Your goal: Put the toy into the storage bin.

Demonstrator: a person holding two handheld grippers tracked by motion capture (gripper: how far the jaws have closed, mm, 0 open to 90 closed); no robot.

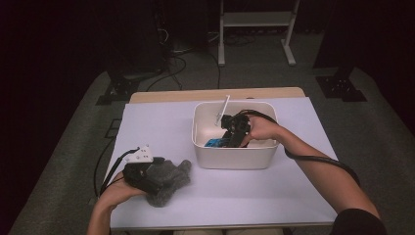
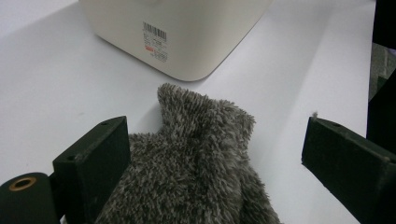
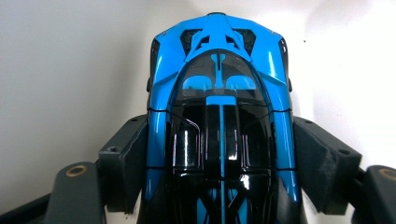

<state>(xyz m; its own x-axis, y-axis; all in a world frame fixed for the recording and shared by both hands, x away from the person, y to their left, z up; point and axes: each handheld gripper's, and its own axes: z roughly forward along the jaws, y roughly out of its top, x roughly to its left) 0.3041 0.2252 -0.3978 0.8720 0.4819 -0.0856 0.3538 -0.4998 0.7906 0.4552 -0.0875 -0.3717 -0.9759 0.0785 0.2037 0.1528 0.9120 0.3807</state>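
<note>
- Your left gripper rests over the glove at the table's near edge, jaws wide apart, gripping nothing; leave it parked.
- Your right gripper clamps the car inside the bin; lift straight, clear the rim.

Blue toy car: rear cut off by the lower edge. Grey fuzzy glove: cuff end cut off below. Bin label: print too small to read.
</note>
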